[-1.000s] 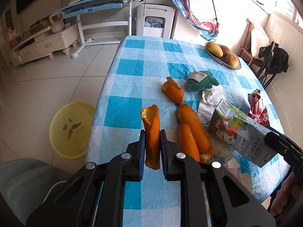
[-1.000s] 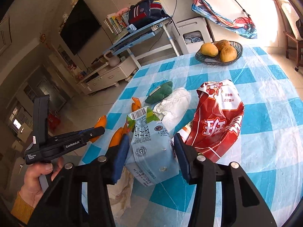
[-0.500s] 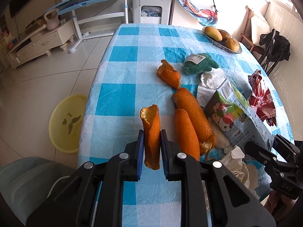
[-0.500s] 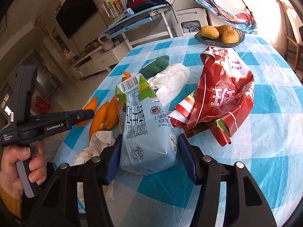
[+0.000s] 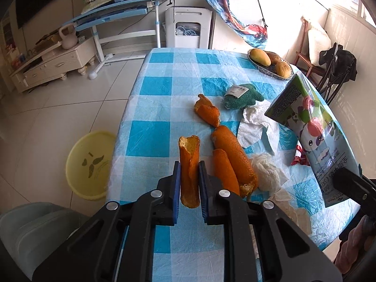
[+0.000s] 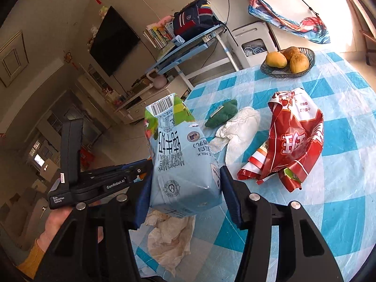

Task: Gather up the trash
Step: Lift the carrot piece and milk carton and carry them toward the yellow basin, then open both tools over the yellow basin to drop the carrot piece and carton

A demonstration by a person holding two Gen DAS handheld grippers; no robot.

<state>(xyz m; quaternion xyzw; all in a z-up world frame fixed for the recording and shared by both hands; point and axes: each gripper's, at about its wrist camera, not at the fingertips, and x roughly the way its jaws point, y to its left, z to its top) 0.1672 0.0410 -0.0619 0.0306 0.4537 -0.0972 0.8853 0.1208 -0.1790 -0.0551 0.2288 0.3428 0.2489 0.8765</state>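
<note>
My left gripper (image 5: 189, 178) is shut on a strip of orange peel (image 5: 189, 164) and holds it upright above the near edge of the blue-checked table (image 5: 164, 89). More peel pieces (image 5: 231, 155) lie just right of it. My right gripper (image 6: 185, 183) is shut on a light blue milk carton (image 6: 181, 155), lifted off the table; the carton also shows in the left wrist view (image 5: 312, 127). A red snack bag (image 6: 293, 141), white tissues (image 6: 239, 124) and crumpled paper (image 6: 169, 237) lie on the table.
A fruit basket (image 5: 270, 62) stands at the far side, with a green cloth (image 5: 242, 95) nearer. On the floor left of the table are a yellow basin (image 5: 90, 164) and a grey bin (image 5: 35, 232). A chair (image 5: 338, 70) stands to the right.
My right gripper has lifted the milk carton up off the table and tilted it more upright. My left gripper keeps its hold on the peel and has shifted only slightly.
</note>
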